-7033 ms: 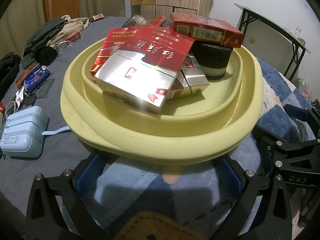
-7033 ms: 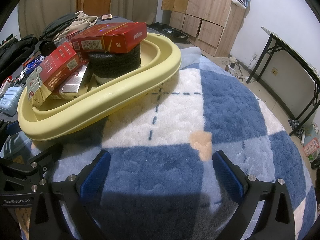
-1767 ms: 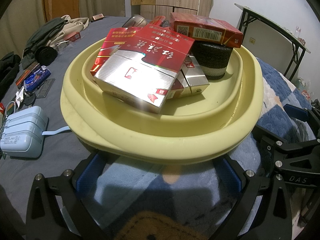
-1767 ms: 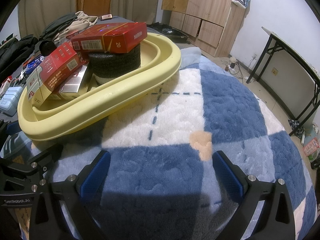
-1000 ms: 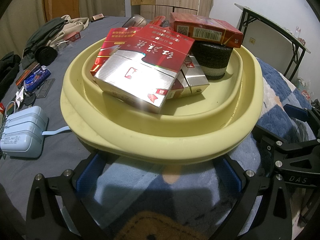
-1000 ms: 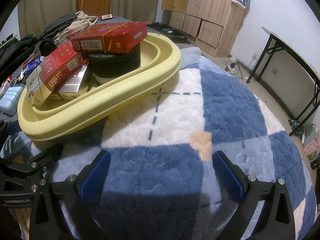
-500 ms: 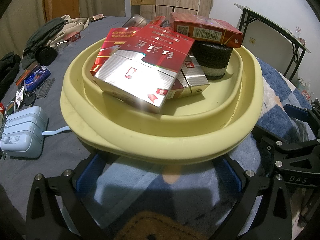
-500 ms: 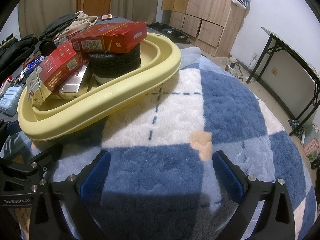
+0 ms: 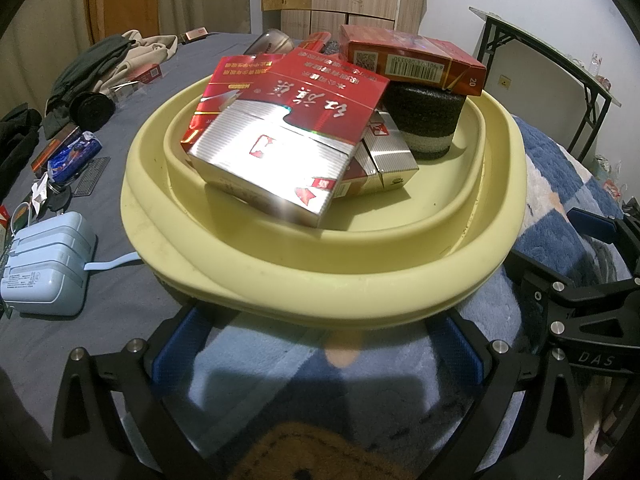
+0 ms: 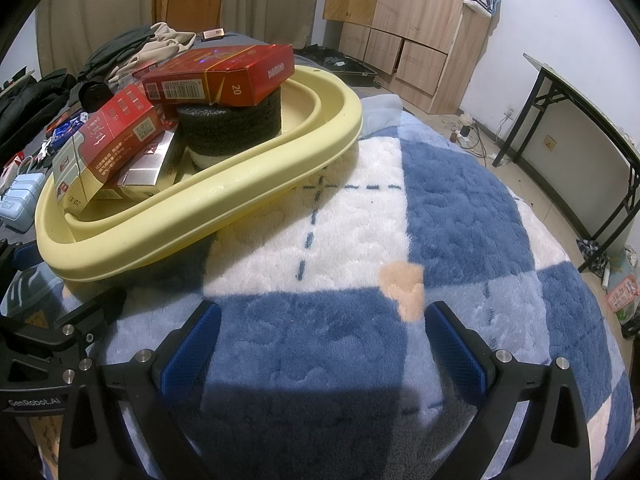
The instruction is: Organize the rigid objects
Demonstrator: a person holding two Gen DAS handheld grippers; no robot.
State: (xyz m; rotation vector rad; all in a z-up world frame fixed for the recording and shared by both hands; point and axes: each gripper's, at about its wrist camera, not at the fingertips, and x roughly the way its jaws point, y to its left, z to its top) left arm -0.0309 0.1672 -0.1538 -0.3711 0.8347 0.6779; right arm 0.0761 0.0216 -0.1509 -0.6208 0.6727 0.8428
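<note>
A pale yellow basin (image 9: pixel 360 276) (image 10: pixel 224 208) rests on a blue-and-white checked blanket (image 10: pixel 440 216). Inside it lie several red-and-silver cigarette cartons (image 9: pixel 280 136) (image 10: pixel 104 144), piled at angles. A black foam cylinder (image 9: pixel 424 120) (image 10: pixel 232 128) stands at the basin's far side with a red box (image 9: pixel 412 60) (image 10: pixel 224 76) on top. My left gripper (image 9: pixel 316 352) is open, just in front of the basin's near rim, with nothing between its fingers. Over bare blanket to the right of the basin, my right gripper (image 10: pixel 320 344) is open and holds nothing.
A light blue case (image 9: pixel 44 264) and small packets (image 9: pixel 72 156) lie left of the basin on a grey sheet. Clothes (image 9: pixel 108 64) are heaped at the back left. Wooden cabinets (image 10: pixel 400 28) and a folding table (image 10: pixel 580 128) stand beyond the bed.
</note>
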